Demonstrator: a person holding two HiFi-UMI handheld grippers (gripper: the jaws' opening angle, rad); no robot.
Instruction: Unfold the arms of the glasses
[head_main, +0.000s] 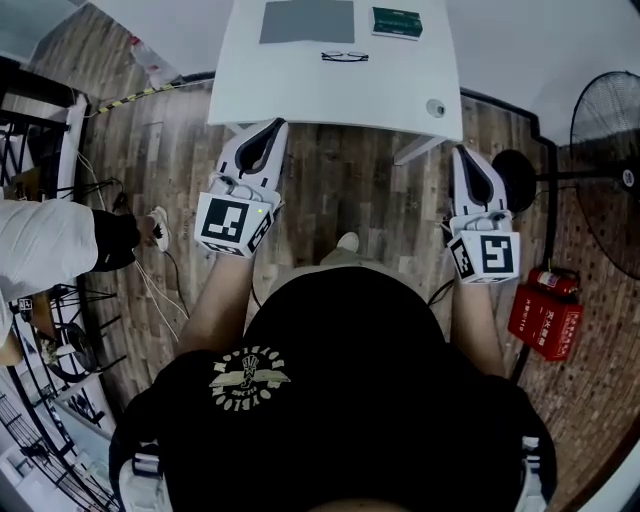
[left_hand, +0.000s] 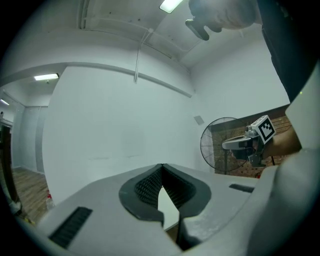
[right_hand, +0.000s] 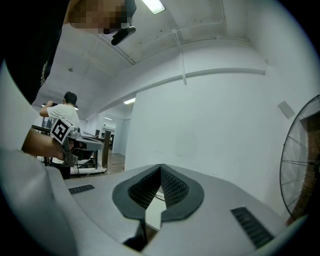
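Both the left gripper (head_main: 272, 128) and the right gripper (head_main: 463, 152) are held short of the worktop (head_main: 300, 90), jaws closed and empty; glasses (head_main: 345, 57) lie there.

I see a white table (head_main: 300, 95) with a grey mat (head_main: 306, 21), a dark green box (head_main: 397, 22) and black-rimmed glasses (head_main: 344, 57). The left gripper (head_main: 272, 126) and right gripper (head_main: 461, 151) are pale grey with black ribbed pads (left_hand: 146, 188); the cube (head_main: 233, 224) on each wears black-and-white square markers. The floor (head_main: 340, 190) is brown wood grain, the fire extinguisher (head_main: 545, 316) red, the fan (head_main: 610, 170) black.
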